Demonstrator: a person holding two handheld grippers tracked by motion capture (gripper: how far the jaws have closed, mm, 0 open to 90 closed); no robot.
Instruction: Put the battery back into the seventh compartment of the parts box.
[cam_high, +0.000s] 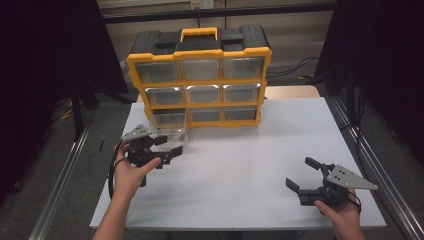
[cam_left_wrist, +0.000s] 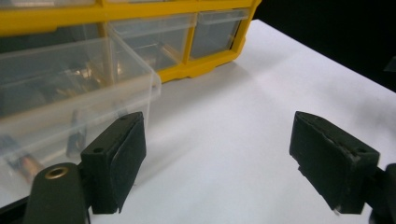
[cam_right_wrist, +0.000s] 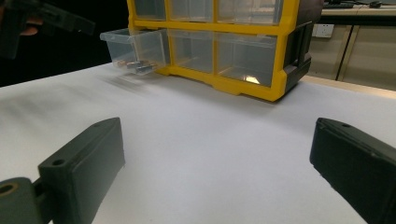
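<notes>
A yellow and black plastic organiser cabinet (cam_high: 200, 75) with nine clear drawers stands at the upper centre of the high view, on the far part of a white rectangular table (cam_high: 240, 165). Its bottom-left drawer, a clear plastic bin (cam_high: 170, 131), is pulled forward out of the cabinet and juts over the table toward the lower left of the frame. In the right gripper view, small metal parts (cam_right_wrist: 135, 65) lie at the front of this bin, in the upper left of that frame; what they are exactly cannot be told.

The left gripper (cam_high: 167, 151) sits left of centre in the high view, just beside the front of the pulled-out bin, held by a hand (cam_high: 127, 175) coming up from the bottom edge. Its jaws are spread wide and grasp nothing; in the left gripper view one black jaw stands close against the bin's front wall at the lower left, the other is well apart at the lower right over bare table. Whether the near jaw touches the bin cannot be told.

The right gripper (cam_high: 305, 175) rests low at the lower right of the high view, well apart from the cabinet, jaws wide apart and empty over the white surface
</notes>
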